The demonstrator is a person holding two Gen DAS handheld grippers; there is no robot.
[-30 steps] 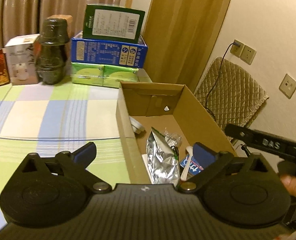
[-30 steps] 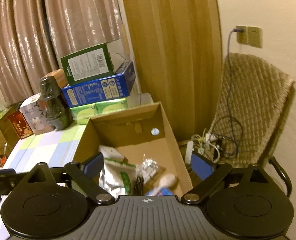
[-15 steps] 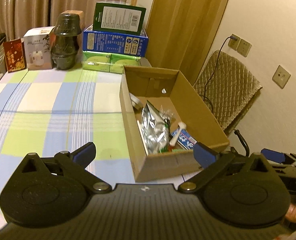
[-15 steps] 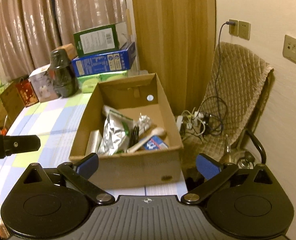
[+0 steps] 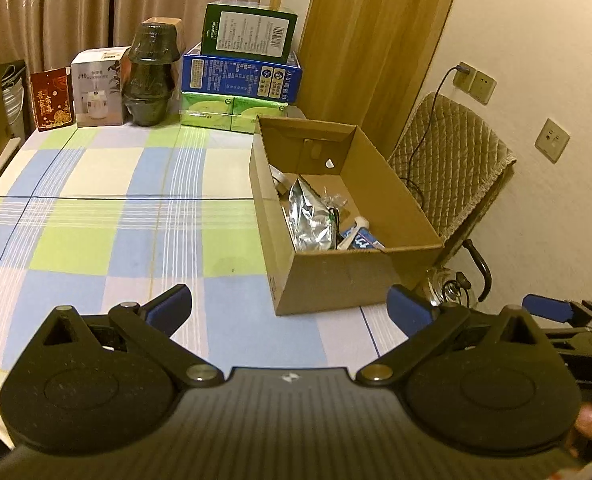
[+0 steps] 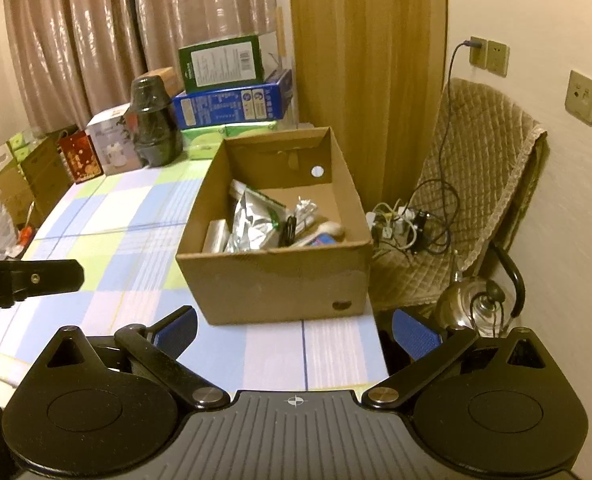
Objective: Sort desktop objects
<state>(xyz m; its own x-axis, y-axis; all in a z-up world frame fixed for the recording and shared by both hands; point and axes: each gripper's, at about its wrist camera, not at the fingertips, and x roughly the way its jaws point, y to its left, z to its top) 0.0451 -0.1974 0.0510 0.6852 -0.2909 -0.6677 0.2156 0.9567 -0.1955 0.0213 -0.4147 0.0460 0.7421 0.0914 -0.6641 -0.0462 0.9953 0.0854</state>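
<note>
A brown cardboard box stands at the right edge of the checked tablecloth. Inside lie a silver foil pouch, a crumpled clear wrapper, a blue toothpaste pack and a white-handled item. My left gripper hangs open in front of the box, with nothing between its fingers. My right gripper is also open and holds nothing, just short of the box's near wall. Part of the right gripper shows at the right of the left wrist view.
Stacked green and blue cartons, a dark wrapped jar, a white box and a red card line the table's far edge. A quilted chair with cables and a kettle stands right of the table.
Both grippers have drawn back and up from over the box toward the table's near edge. The box looks smaller and its near wall now shows. Both stay open.
</note>
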